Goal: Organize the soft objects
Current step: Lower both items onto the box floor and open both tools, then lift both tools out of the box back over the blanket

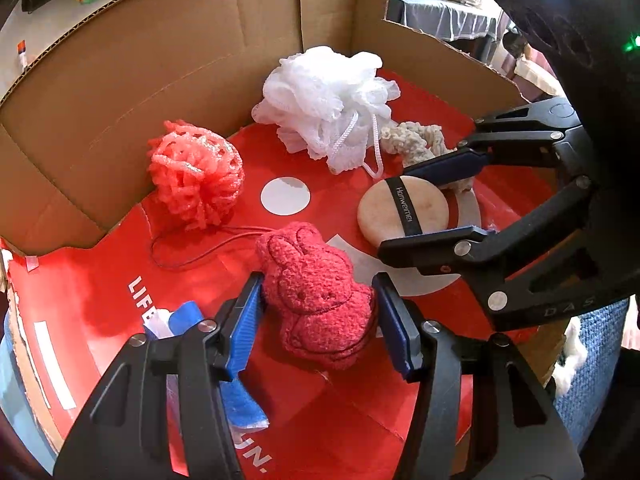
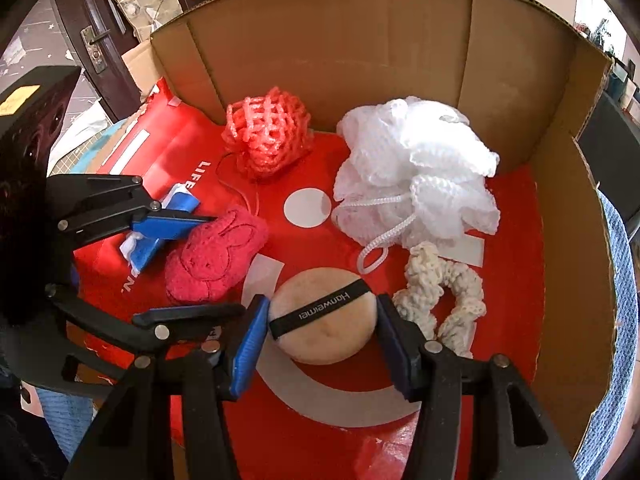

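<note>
Inside a cardboard box (image 1: 120, 92) with a red floor lie several soft things. A red fluffy rabbit (image 1: 316, 296) lies between the fingers of my left gripper (image 1: 318, 300), which is open around it; it also shows in the right wrist view (image 2: 212, 260). A round beige powder puff (image 2: 324, 320) with a black strap lies between the fingers of my right gripper (image 2: 320, 328), open around it. The puff (image 1: 404, 210) and right gripper (image 1: 436, 204) show in the left wrist view, the left gripper (image 2: 200, 264) in the right wrist view.
A coral net ball (image 2: 266, 138), a white mesh bath pouf (image 2: 420, 176) and a cream knitted scrunchie (image 2: 444, 296) lie further back in the box. A blue-and-white scrap (image 1: 240, 396) lies at the left. Cardboard walls (image 2: 360, 52) stand behind and to the right.
</note>
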`<state>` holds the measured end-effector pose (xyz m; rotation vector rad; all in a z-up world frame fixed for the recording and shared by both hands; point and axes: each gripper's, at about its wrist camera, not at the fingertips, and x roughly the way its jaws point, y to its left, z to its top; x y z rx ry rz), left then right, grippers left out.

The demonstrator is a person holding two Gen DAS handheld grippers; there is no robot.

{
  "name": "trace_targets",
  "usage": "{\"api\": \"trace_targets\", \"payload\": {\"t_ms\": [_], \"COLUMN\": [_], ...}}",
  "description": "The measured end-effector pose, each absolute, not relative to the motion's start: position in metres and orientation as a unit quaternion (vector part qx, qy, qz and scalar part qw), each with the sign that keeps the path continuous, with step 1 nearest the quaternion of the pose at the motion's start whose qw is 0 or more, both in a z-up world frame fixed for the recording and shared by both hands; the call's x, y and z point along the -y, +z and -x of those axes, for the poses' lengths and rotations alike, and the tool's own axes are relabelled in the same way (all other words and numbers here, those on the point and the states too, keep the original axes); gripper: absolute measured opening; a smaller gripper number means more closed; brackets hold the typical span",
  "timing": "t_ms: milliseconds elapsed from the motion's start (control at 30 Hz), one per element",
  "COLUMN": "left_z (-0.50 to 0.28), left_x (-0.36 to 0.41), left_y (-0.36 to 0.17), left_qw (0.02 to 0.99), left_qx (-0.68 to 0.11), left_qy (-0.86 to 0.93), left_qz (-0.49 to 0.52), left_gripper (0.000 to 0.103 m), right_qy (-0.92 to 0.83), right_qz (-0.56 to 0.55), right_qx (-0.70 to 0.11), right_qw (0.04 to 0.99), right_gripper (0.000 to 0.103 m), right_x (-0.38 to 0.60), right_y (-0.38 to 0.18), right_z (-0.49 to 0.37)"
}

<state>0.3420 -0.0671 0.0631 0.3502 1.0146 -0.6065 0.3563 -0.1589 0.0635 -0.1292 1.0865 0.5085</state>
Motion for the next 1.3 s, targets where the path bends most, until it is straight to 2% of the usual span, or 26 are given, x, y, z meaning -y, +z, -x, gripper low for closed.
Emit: {"api": "trace_targets", "payload": {"t_ms": [467,600,967,1100,1233,1300], "left_z": [-0.339,-0.339,-0.328,-0.321,-0.308,-0.302], "left_x": [0.059,0.057,0.047,0.039,0.032,0.027], "left_y": [0.066,0.067,0.082,0.091,0.105,0.112], "left_qw": [0.820,0.823,0.836,0.844,0.856,0.863], "left_qx": [-0.470,-0.467,-0.454,-0.448,-0.433,-0.423], "left_qy": [-0.282,-0.280,-0.273,-0.267,-0.262,-0.258], "left_qz": [-0.163,-0.161,-0.141,-0.122,-0.107,-0.097], "left_gripper": [0.058,0.063,0.063,0.068,0.069,0.076], "right_qy": [0.236,0.237,0.230,0.226,0.222,0.221], "right_qz": [0.063,0.065,0.058,0.052,0.047,0.046], "right_qx": [-0.509,-0.508,-0.502,-0.494,-0.482,-0.476], "right_qw": [0.825,0.825,0.832,0.838,0.846,0.850], "right_gripper": [0.061,0.062,0.062,0.068,0.069,0.070], "right_x": [0.158,0.158,0.167,0.174,0.180,0.183], "right_y": [0.063,0.064,0.073,0.081,0.094,0.102], "right_z": [-0.357,-0.355,-0.348,-0.343,-0.335,-0.329]}}
